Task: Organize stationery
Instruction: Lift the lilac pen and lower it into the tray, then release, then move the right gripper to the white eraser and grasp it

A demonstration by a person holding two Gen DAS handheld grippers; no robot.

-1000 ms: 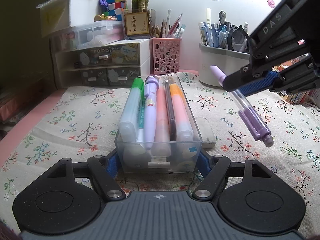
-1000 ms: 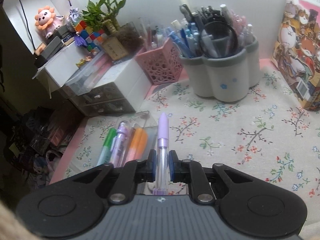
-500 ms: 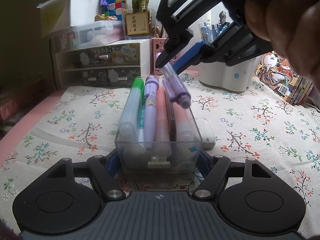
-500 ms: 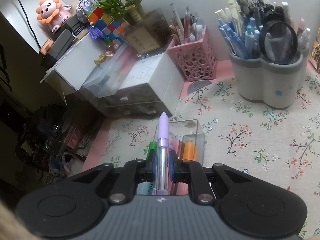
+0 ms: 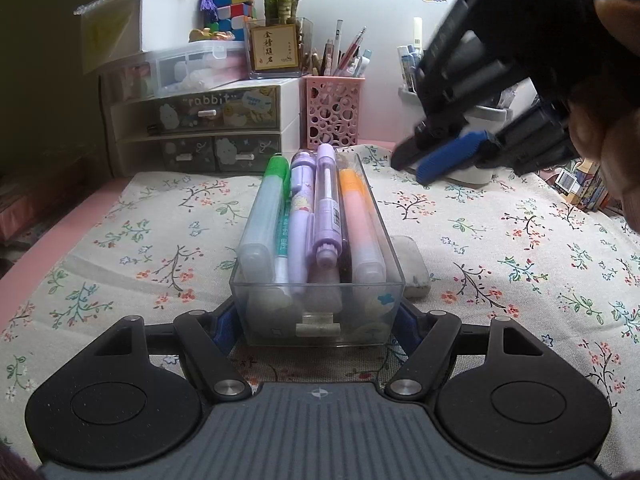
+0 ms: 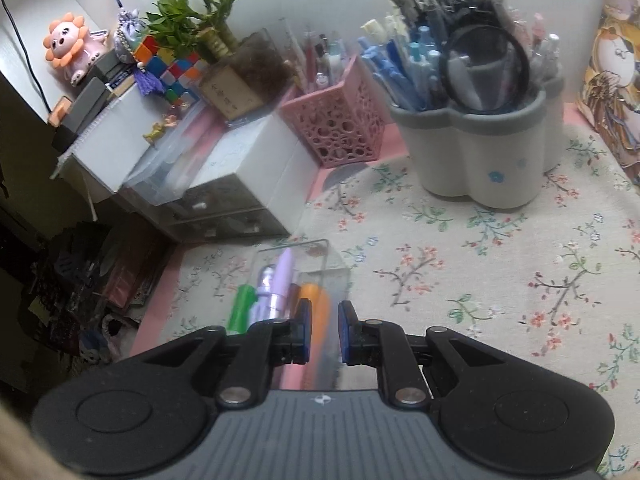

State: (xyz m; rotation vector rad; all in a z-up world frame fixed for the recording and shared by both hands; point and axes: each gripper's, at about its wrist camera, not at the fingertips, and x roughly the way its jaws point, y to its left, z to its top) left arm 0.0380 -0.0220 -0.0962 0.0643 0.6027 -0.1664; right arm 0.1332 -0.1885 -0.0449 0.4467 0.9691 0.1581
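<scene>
A clear plastic pen box [image 5: 362, 302] lies lengthwise on the floral cloth, its near end between my left gripper's [image 5: 316, 324] fingers, which are shut on its sides. It holds several pens: a green-capped one [image 5: 264, 208], purple ones and an orange highlighter [image 5: 360, 216]. A purple pen [image 5: 329, 208] lies on top of them. My right gripper [image 5: 424, 162] is open and empty, above and right of the box's far end. In the right wrist view the gripper [image 6: 323, 330] hangs over the box [image 6: 296, 264] with the purple pen [image 6: 282, 280] inside.
A white eraser [image 5: 410, 262] lies right of the box. A pink mesh pen cup [image 5: 334, 110], white drawer units [image 5: 200, 128] and a grey-white pen holder [image 6: 480, 148] full of pens stand at the back. Books stand at the far right.
The right gripper carried the purple pen over the box, opened and let it go; the pen now lies in the box. The right gripper has drawn back to the right. The left gripper stayed put.
</scene>
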